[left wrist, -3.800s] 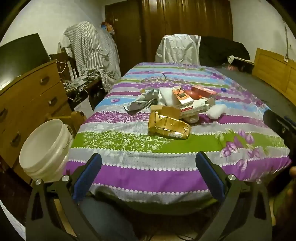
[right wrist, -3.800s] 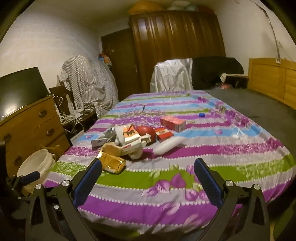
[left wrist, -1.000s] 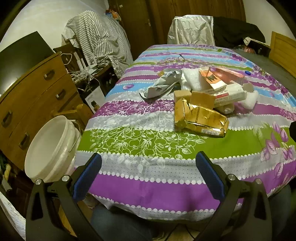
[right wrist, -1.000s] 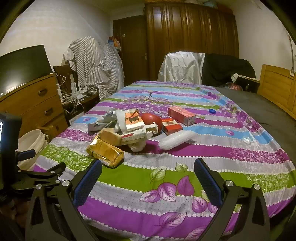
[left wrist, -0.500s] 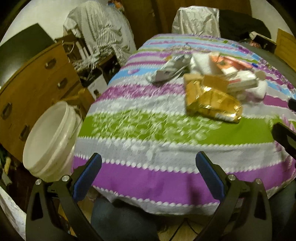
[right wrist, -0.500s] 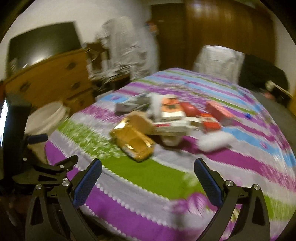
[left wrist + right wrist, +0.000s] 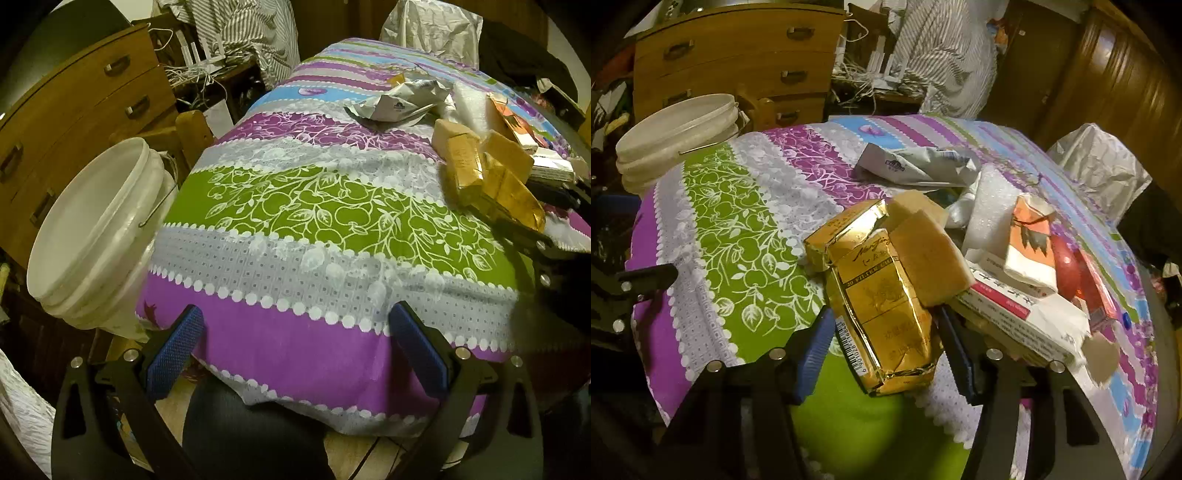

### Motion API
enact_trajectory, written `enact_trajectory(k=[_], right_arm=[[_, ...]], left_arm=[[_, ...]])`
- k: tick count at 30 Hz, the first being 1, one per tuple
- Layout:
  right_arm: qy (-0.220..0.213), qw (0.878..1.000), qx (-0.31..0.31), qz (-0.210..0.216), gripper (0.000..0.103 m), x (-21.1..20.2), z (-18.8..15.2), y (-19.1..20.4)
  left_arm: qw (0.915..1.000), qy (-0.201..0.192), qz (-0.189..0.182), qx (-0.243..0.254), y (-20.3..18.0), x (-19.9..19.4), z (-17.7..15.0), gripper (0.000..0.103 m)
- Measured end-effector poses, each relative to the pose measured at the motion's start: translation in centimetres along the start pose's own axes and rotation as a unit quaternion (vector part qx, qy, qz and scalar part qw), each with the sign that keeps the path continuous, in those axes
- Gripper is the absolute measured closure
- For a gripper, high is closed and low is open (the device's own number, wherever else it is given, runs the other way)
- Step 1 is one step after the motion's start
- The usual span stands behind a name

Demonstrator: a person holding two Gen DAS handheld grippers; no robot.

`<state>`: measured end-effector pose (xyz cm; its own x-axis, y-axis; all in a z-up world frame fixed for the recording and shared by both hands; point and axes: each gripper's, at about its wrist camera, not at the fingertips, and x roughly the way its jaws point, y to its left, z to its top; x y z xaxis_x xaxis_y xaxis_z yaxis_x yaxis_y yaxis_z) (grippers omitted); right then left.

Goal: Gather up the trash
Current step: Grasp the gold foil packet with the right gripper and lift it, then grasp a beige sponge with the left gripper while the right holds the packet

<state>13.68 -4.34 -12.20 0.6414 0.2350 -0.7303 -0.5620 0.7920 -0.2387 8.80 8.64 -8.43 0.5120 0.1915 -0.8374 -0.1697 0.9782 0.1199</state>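
While my left gripper (image 7: 293, 354) hangs over the near edge of the bed (image 7: 314, 251), its blue pads stand wide apart with nothing between them but the purple stripe of the bedspread below. From this left wrist view the white bucket (image 7: 92, 229) sits just beside the bed's left corner, tilted toward me, with its wire handle against its side, and the wooden dresser (image 7: 74, 110) stands behind it. Farther up the bed to the right lies the trash heap: the gold foil pack (image 7: 495, 188) nearest, tan sponge-like blocks (image 7: 508, 149) on top of it, a crumpled silver wrapper (image 7: 402, 99) beyond, and part of my right gripper's black frame showing dark at the right edge beside the pack. Seen from the right wrist view, my right gripper (image 7: 882, 350) straddles the lower end of the gold foil pack (image 7: 882, 306), its jaws closing with the pack between them; the pads look close on both sides, though I cannot tell whether they press on it. A tan block (image 7: 931, 258) leans on the pack's upper right, a white and red box (image 7: 1008, 310) lies just beside it, and an orange and white carton (image 7: 1030, 243) rests on the heap with white foam (image 7: 990, 206) behind. The silver wrapper (image 7: 919, 166) lies farther off, the bucket (image 7: 676, 136) stands at the bed's far left corner, and my left gripper's black frame (image 7: 642, 280) shows at the left edge.
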Motion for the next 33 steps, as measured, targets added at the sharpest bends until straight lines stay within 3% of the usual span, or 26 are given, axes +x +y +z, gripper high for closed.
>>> enact_trajectory(k=[6, 10, 11, 18, 21, 24, 26, 29, 31, 33], right_arm=[[-0.019, 0.999, 0.049, 0.007, 0.046, -5.6, -3.4, 0.9], [-0.027, 0.989, 0.145, 0.010, 0.046, -10.7, -7.8, -0.7], [-0.027, 0.989, 0.145, 0.010, 0.046, -10.7, -7.8, -0.7], [-0.061, 0.947, 0.315, 0.005, 0.046, -14.2, -13.3, -5.6], [-0.067, 0.938, 0.341, 0.003, 0.046, -14.6, -14.6, -6.7], [-0.069, 0.936, 0.345, 0.006, 0.046, -14.4, -14.8, -6.8], [-0.071, 0.934, 0.350, 0.009, 0.046, -14.0, -14.7, -6.7], [-0.069, 0.930, 0.360, 0.015, 0.046, -13.2, -14.9, -6.8], [-0.069, 0.928, 0.365, 0.022, 0.046, -12.4, -14.9, -6.9], [-0.068, 0.926, 0.370, 0.026, 0.046, -12.0, -15.0, -6.9]], left_arm=[[1.0000, -0.003, -0.005, -0.003, -0.3, 0.2, -0.1, 0.005], [0.9997, -0.007, -0.025, 0.002, -1.1, -0.1, 0.1, 0.005], [0.9993, -0.010, -0.036, 0.008, -1.6, -0.3, 0.3, 0.005], [0.9860, -0.057, -0.142, 0.065, -7.8, -1.4, 3.9, 0.005], [0.9808, -0.059, -0.163, 0.089, -10.4, -0.1, 5.4, 0.015], [0.9783, -0.041, -0.176, 0.103, -12.3, 1.5, 6.2, 0.029], [0.9768, -0.031, -0.183, 0.107, -13.1, 2.5, 6.7, 0.030], [0.9749, -0.045, -0.183, 0.119, -14.1, 2.5, 7.0, 0.040], [0.9725, -0.053, -0.190, 0.124, -14.7, 2.6, 6.9, 0.055], [0.9728, -0.058, -0.186, 0.125, -14.7, 2.7, 6.8, 0.056]])
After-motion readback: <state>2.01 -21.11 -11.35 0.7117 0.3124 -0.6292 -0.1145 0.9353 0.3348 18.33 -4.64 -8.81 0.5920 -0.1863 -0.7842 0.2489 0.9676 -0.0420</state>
